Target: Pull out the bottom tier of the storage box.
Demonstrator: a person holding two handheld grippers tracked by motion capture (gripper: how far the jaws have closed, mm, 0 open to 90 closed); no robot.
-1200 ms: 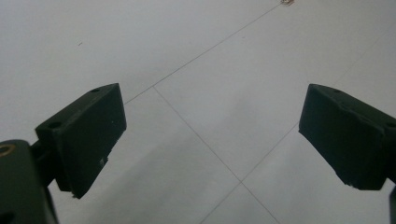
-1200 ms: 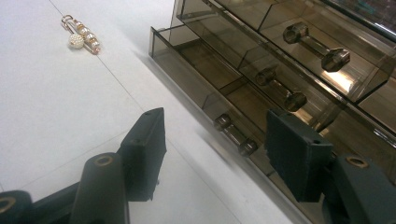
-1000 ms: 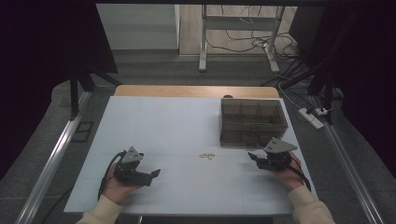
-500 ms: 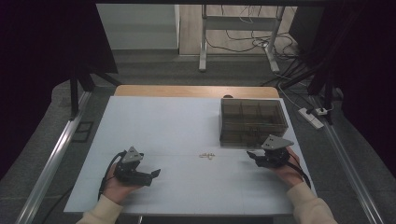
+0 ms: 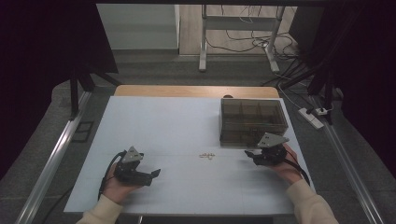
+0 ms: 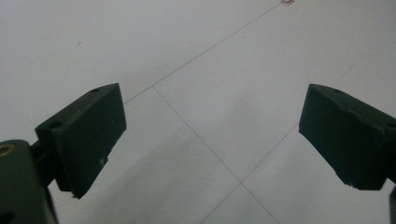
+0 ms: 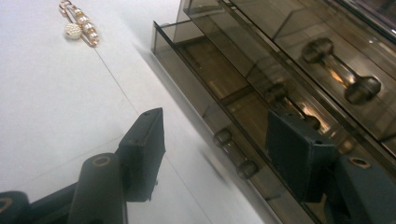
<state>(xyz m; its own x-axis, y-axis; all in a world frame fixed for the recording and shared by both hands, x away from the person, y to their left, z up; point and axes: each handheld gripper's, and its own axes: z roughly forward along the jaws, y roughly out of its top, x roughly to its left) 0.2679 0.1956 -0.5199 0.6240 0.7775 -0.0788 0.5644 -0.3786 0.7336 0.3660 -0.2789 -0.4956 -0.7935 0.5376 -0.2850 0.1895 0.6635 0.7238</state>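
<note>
My right gripper (image 7: 215,158) gapes empty beside the smoky drawer box (image 5: 252,122) — left gripper (image 6: 210,140) too; no lettering readable on the box.

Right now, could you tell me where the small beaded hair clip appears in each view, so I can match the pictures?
High view: the beaded hair clip lies on the white table, midway between the grippers, left of the smoked drawer box.
Left gripper view: a speck at the top edge.
Right gripper view: top left.
Shared landmark: the table's thin seam lines.
</note>
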